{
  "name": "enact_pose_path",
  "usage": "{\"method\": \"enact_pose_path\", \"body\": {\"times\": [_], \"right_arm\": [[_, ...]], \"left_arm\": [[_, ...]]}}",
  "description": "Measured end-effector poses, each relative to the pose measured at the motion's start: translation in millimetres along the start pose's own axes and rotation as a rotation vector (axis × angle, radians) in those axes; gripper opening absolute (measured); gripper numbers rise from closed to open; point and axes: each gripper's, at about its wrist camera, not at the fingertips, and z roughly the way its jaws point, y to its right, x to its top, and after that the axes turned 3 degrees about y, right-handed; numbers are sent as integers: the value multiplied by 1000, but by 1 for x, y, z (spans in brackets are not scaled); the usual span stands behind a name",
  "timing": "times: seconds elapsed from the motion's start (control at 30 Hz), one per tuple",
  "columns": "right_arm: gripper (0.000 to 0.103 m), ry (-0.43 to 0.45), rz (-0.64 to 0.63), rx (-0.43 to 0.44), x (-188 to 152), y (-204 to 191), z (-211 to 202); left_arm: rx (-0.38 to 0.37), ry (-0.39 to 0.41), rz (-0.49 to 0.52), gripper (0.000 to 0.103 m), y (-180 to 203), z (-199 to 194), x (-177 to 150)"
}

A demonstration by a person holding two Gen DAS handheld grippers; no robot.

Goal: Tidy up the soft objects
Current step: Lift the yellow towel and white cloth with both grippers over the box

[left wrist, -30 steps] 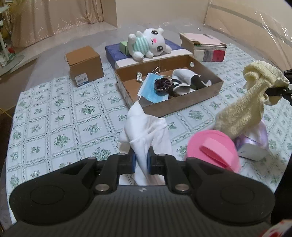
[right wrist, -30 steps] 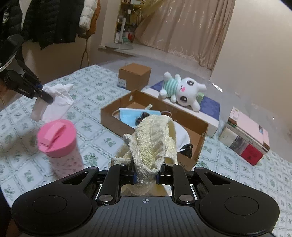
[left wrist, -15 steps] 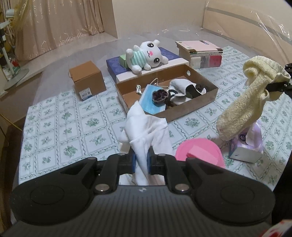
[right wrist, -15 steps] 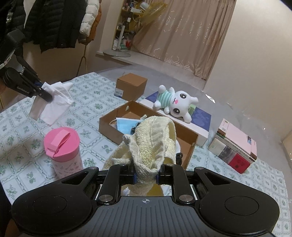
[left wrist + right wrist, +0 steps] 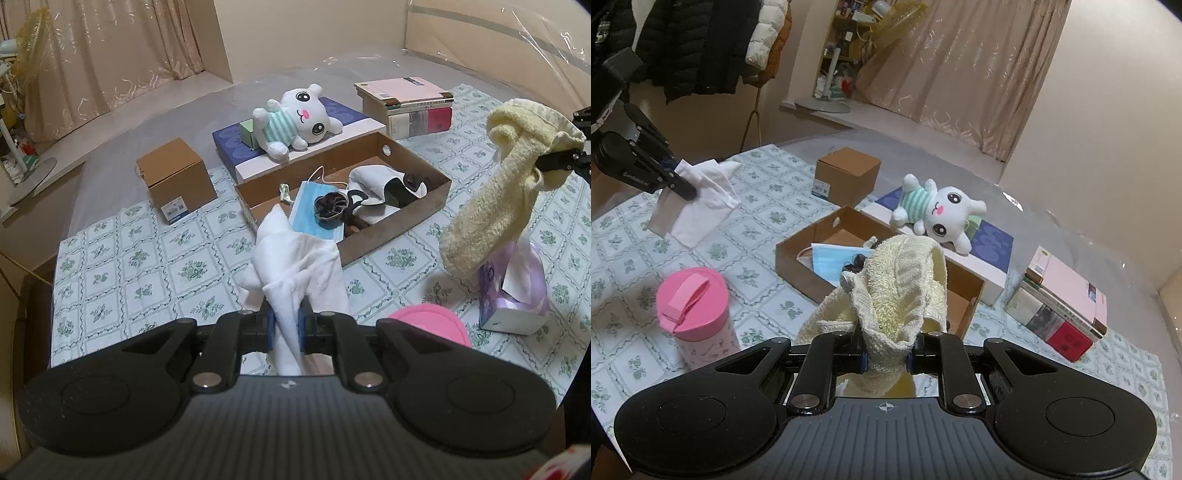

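The cardboard box (image 5: 399,225) holds a blue mask (image 5: 314,214); left fingers (image 5: 269,326) pinch white cloth (image 5: 299,266), right fingers (image 5: 857,354) yellow towel (image 5: 905,291).

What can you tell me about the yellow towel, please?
The yellow towel is pale, looped terry cloth, soft and crumpled. The right gripper is shut on a bunched fold of it, and it is held in the air above the patterned cloth. In the left view the towel hangs down from the fingers in a long limp drape. Its lower end hangs in front of the purple pack; whether they touch is unclear.
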Motion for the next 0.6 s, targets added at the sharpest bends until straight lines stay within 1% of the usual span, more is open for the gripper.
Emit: {"method": "enact_pose_path", "body": {"times": [0.27, 0.43, 0.6], "right_arm": [[18, -30, 24, -22, 4, 23, 15], [18, -52, 2, -80, 13, 39, 25], [18, -49, -14, -135, 30, 55, 37]], "left_arm": [[-14, -7, 23, 10, 3, 20, 14], [-9, -5, 49, 10, 2, 35, 34], [-12, 2, 84, 10, 8, 54, 59]]}}
